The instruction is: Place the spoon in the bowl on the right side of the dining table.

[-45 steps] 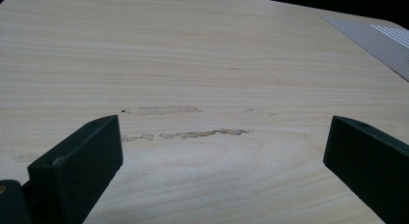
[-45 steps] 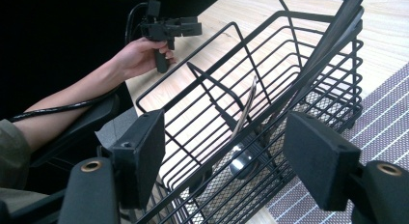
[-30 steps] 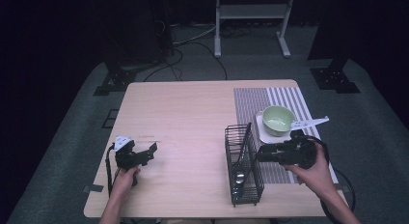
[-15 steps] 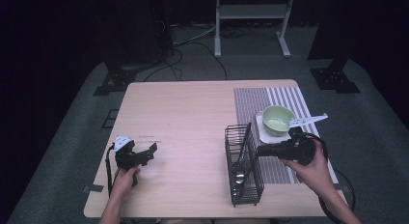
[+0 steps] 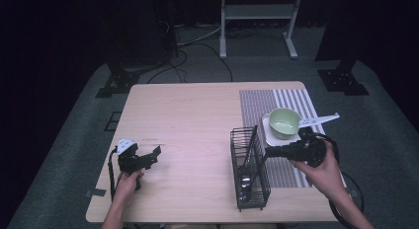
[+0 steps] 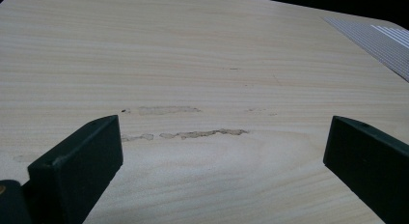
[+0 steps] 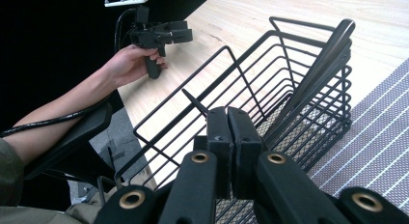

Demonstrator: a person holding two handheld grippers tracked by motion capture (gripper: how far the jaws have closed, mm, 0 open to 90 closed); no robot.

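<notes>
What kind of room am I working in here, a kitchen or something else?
Most likely a staged lab or recording space, not a kitchen: the wooden table stands on grey carpet amid dark drapes, floor cables and stand feet, with only a striped mat and wire basket as kitchenware.

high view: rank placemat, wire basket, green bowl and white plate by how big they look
1. striped placemat
2. wire basket, though it stands nearer the camera
3. and 4. green bowl and white plate: unsure, bowl hides most of the plate
</notes>
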